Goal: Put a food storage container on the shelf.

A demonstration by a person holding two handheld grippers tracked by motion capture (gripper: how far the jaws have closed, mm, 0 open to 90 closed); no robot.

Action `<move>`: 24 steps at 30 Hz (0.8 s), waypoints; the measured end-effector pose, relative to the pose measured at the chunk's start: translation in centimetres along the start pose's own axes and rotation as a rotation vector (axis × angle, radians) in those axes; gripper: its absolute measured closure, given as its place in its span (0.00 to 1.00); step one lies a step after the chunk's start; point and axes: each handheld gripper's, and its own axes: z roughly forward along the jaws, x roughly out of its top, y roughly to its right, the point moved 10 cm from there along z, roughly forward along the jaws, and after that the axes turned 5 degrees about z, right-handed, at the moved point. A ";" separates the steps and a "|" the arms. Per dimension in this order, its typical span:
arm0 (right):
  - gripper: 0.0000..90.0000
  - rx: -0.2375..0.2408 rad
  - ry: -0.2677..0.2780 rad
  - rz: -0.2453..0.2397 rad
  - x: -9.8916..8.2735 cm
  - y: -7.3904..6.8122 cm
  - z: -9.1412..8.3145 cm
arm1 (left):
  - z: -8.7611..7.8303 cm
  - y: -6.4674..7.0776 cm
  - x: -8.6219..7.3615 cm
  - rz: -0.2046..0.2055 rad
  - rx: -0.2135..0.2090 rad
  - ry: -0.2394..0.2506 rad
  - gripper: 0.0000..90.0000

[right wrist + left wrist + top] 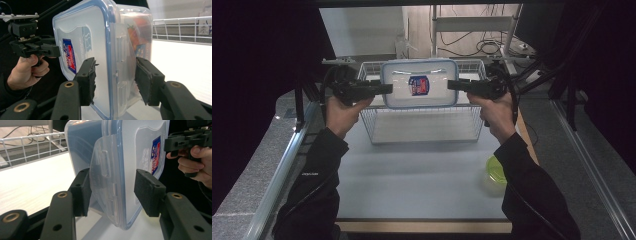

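Gripping one lidded box (419, 84) above one wire basket (374, 131): left tongs (388, 88), right tongs (451, 84).

A clear container (419, 84) with a blue-rimmed lid hangs between the left tool (384, 89) and the right tool (451, 85) — each clamps one short end. Just beyond and below the tools stands a white wire basket (424, 131) on the pale surface (412, 175); a green lid (495, 170) lies nearer than the right tool.

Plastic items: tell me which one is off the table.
The clear blue-rimmed box, held up by its ends; the green one sits on the table.
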 end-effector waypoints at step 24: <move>0.58 -0.014 -0.002 0.111 0.9 4.2 2.4 | 3.0 -3.1 0.0 -0.078 0.012 -0.001 0.52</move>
